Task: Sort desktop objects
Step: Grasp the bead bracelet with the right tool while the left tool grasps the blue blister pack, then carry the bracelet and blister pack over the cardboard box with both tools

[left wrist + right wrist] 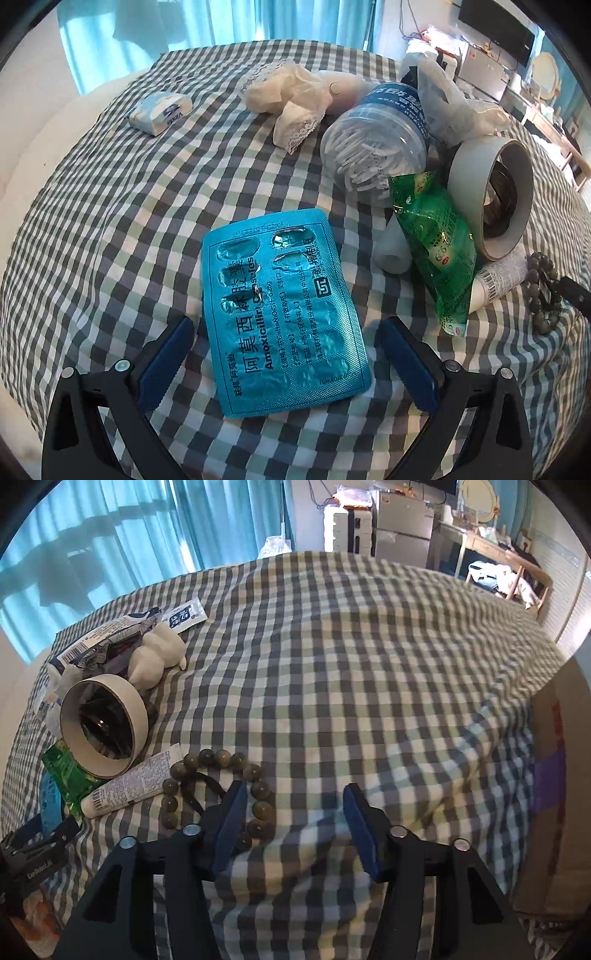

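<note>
Left gripper [286, 354]: jaws apart, straddling blister pack [282, 314] lying flat on checked cloth [129, 221]. Pack: several pockets burst. Bottle [373, 147] on side, holds white sticks. Right gripper [291, 825]: jaws apart, nothing between; left finger over bead bracelet [221, 790]. Tape roll [105, 725] tilted on tube [133, 782].

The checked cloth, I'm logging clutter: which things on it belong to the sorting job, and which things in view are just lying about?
To sort: blue pill blister, green sachet, cotton swab jar, tape roll, white tube, bead bracelet, tissue pack.

Lying about: curtains, fridge, wooden desk.
</note>
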`<move>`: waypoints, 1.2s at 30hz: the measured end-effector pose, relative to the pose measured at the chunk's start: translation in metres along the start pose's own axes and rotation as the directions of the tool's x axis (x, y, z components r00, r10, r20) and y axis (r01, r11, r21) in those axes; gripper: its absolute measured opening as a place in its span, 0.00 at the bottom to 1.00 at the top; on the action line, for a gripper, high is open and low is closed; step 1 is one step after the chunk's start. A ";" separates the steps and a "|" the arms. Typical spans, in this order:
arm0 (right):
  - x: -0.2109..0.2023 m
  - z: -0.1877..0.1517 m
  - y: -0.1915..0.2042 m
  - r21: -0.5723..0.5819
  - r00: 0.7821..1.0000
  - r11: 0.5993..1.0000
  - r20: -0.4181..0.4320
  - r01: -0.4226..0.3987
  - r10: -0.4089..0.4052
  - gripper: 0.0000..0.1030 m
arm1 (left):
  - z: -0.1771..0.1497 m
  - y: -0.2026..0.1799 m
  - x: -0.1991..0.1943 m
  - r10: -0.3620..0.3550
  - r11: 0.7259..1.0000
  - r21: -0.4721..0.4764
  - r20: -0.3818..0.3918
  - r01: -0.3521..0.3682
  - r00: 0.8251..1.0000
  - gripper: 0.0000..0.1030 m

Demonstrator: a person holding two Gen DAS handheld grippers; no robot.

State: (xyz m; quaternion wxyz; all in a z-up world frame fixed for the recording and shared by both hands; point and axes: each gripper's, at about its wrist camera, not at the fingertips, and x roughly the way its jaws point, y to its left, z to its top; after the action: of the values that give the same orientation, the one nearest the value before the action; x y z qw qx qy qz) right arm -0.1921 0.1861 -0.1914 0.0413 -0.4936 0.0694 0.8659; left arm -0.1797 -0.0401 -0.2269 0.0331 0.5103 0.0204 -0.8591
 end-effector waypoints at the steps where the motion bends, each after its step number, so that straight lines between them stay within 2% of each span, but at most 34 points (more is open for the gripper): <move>1: 0.006 0.000 0.001 0.003 1.000 1.000 -0.019 -0.008 0.009 0.44 | 0.000 0.000 0.000 -0.002 1.000 0.002 0.003 0.002 1.000 1.00; 2: 0.013 -0.001 0.003 0.001 0.999 1.000 -0.040 0.000 0.000 0.41 | 0.000 0.000 0.000 -0.007 1.000 0.004 0.004 0.007 1.000 1.00; 5: 0.016 -0.005 0.008 -0.028 0.999 0.999 -0.026 0.021 -0.022 0.38 | 0.000 0.003 0.001 -0.042 0.999 0.000 -0.003 0.042 0.999 1.00; 7: 0.013 -0.006 0.013 -0.052 0.999 0.999 -0.028 0.018 -0.019 0.11 | 0.001 0.003 0.001 -0.056 0.998 0.009 -0.003 0.056 0.998 0.97; 11: 0.011 -0.011 0.023 -0.089 0.999 0.996 -0.026 0.032 -0.035 0.11 | 0.002 -0.002 -0.005 -0.086 0.995 0.056 -0.011 0.086 0.996 0.75; 12: 0.011 -0.013 0.021 -0.080 0.999 0.997 -0.028 0.022 -0.024 0.11 | 0.003 -0.003 -0.006 -0.089 0.994 0.062 -0.013 0.090 0.996 0.73; 20: -0.022 -0.012 0.018 -0.063 1.000 0.998 0.007 -0.028 0.028 0.11 | 0.002 0.002 -0.016 -0.135 0.990 0.031 -0.029 0.136 0.990 0.70; 36: -0.106 -0.023 0.049 -0.089 0.979 0.981 0.090 -0.174 0.182 0.11 | 0.015 0.010 -0.089 -0.163 0.986 0.035 0.070 0.161 0.984 0.70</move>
State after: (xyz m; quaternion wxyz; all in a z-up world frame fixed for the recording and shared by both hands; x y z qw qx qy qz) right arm -0.1254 0.1338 -0.1076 -0.0530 -0.4438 0.0764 0.8913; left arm -0.1497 -0.0481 -0.1421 -0.0436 0.4758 0.0481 -0.8771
